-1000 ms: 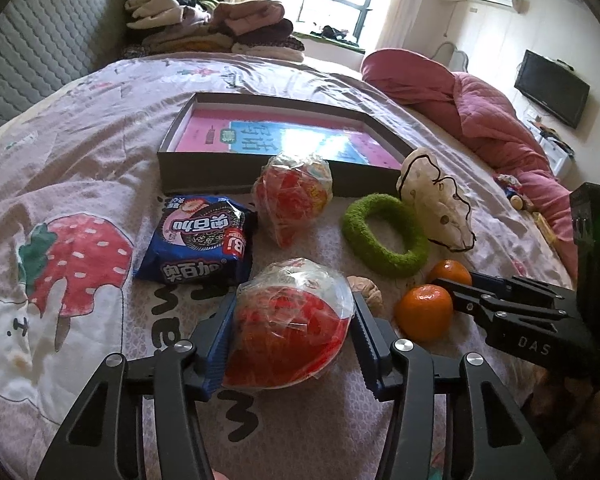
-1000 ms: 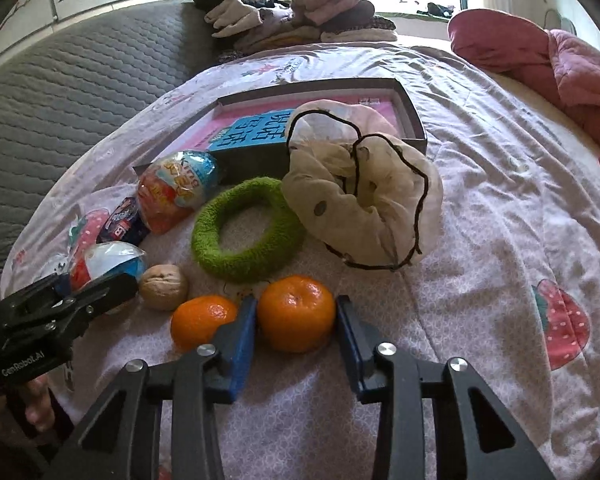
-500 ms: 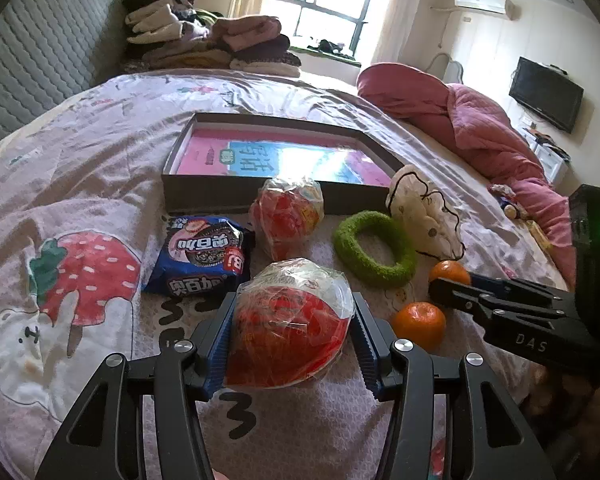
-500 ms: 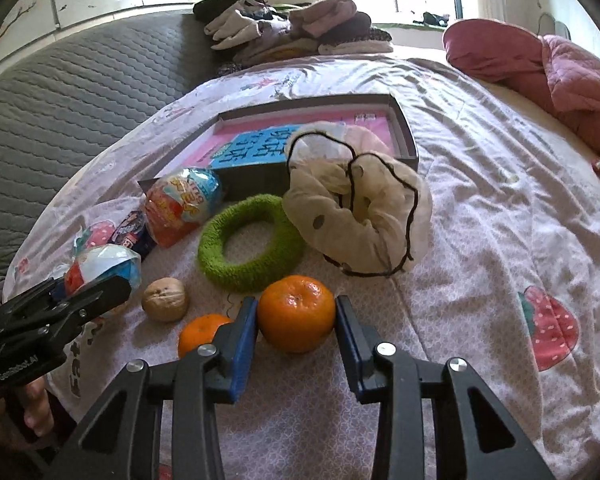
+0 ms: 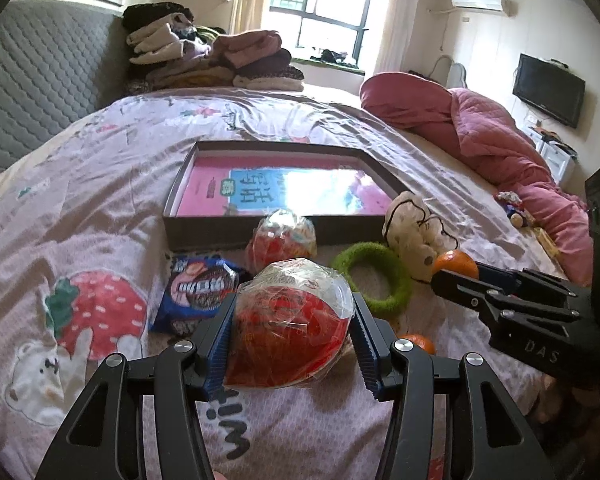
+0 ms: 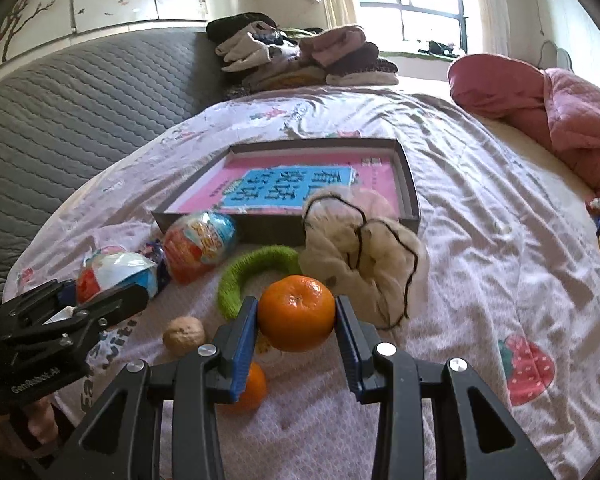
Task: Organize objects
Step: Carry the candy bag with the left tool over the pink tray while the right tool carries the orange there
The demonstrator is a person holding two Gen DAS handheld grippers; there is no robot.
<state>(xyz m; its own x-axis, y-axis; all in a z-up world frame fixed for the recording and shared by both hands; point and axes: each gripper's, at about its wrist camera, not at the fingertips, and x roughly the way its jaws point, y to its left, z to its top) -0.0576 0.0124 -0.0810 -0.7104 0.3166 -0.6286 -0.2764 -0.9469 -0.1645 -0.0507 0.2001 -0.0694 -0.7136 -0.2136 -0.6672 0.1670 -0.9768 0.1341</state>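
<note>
1. left gripper (image 5: 291,338): clamped on a wrapped red-and-white toy egg (image 5: 290,330), held above the bedsheet (image 5: 100,208).
2. right gripper (image 6: 296,330): clamped on an orange (image 6: 297,312), lifted off the sheet.
3. second orange (image 6: 252,388): on the sheet, below the right gripper's left finger.
4. walnut (image 6: 184,335): on the sheet, left of the held orange.
5. second toy egg (image 5: 284,240): against the near wall of the shallow box (image 5: 204,234).
6. cookie packet (image 5: 198,296): flat, left of the held egg.
7. green ring (image 5: 374,276): right of the eggs, touching the cream cloth pouch (image 5: 416,232).
8. box: holds a pink-and-blue book (image 6: 300,188).
</note>
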